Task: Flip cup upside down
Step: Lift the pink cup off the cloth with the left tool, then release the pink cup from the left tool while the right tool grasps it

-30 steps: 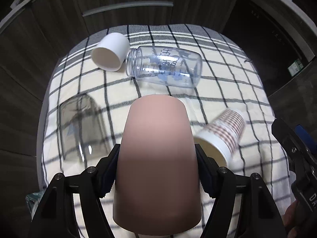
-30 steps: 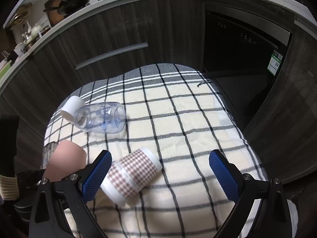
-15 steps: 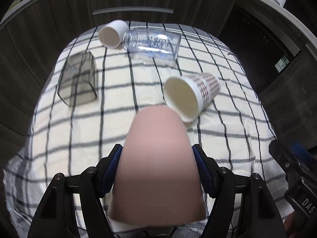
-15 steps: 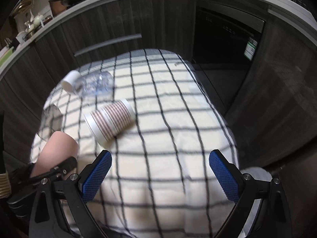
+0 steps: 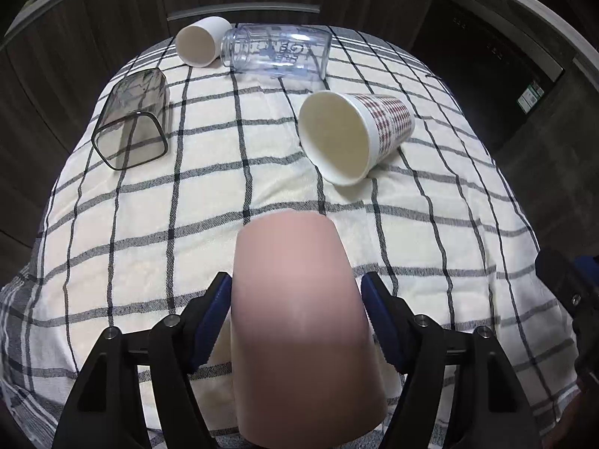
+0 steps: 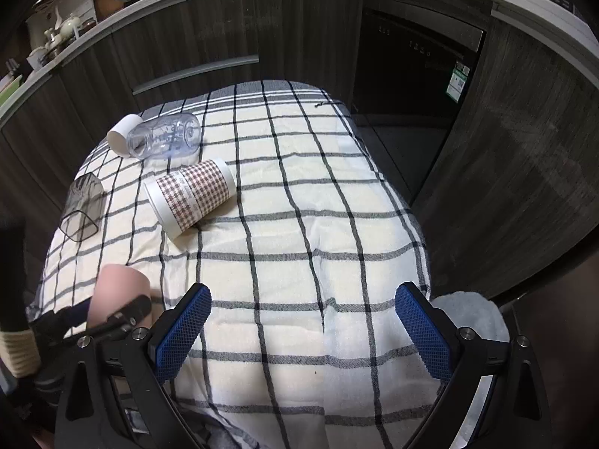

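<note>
pink cups [image 5: 299, 321]: one
checked paper cups [image 5: 355, 134]: one
white cups [image 5: 198, 45]: one
clear bottles [image 5: 277, 52]: one
smoky containers [image 5: 131, 118]: one
grippers: two

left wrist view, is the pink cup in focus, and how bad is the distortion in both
Left wrist view: the smooth pink cup sits very close and looks soft, while the checked paper cup behind is sharp. Right wrist view: sharp throughout, but the fisheye bows the dark wood cabinets into an arc; corners go black in both.
</note>
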### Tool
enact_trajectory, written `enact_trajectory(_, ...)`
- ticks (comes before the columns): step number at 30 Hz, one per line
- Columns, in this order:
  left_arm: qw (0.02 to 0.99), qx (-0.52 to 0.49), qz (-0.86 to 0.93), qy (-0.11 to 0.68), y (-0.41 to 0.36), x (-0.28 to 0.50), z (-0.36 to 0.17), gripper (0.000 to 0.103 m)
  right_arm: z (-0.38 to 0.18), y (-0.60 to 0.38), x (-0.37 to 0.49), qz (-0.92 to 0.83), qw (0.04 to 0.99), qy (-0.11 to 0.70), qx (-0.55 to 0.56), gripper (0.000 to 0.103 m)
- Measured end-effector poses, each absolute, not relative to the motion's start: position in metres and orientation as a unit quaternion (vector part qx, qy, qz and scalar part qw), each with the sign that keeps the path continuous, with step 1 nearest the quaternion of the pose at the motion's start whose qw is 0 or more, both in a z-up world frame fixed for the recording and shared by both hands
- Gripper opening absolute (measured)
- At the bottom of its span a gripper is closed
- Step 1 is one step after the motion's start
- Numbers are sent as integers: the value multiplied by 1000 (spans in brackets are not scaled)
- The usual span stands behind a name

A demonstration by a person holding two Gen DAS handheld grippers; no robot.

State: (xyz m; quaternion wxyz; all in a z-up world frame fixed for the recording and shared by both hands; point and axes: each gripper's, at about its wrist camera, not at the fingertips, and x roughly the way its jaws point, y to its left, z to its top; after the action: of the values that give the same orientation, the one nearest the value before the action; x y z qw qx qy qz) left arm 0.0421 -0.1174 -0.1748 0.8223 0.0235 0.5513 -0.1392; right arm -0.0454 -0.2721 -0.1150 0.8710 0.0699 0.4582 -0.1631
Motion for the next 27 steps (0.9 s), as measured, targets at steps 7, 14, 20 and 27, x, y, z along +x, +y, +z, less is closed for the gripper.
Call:
enact_trajectory(7, 824, 4, -146, 547, -107, 36, -159, 87, -101, -262, -50, -159, 874, 455, 58, 99)
enact_trajectory(14, 860, -29, -124, 494, -60, 22, -108, 98, -73, -235, -38, -105, 880, 458, 68, 99)
enact_trajectory(20, 893, -45, -71, 443, -8, 15, -76, 102, -73, -204, -4, -42, 859, 503, 81, 99)
enact_trajectory(27, 908, -47, -6, 417, 44, 20, -72, 102, -91, -151, 44, 9, 811, 583, 58, 99)
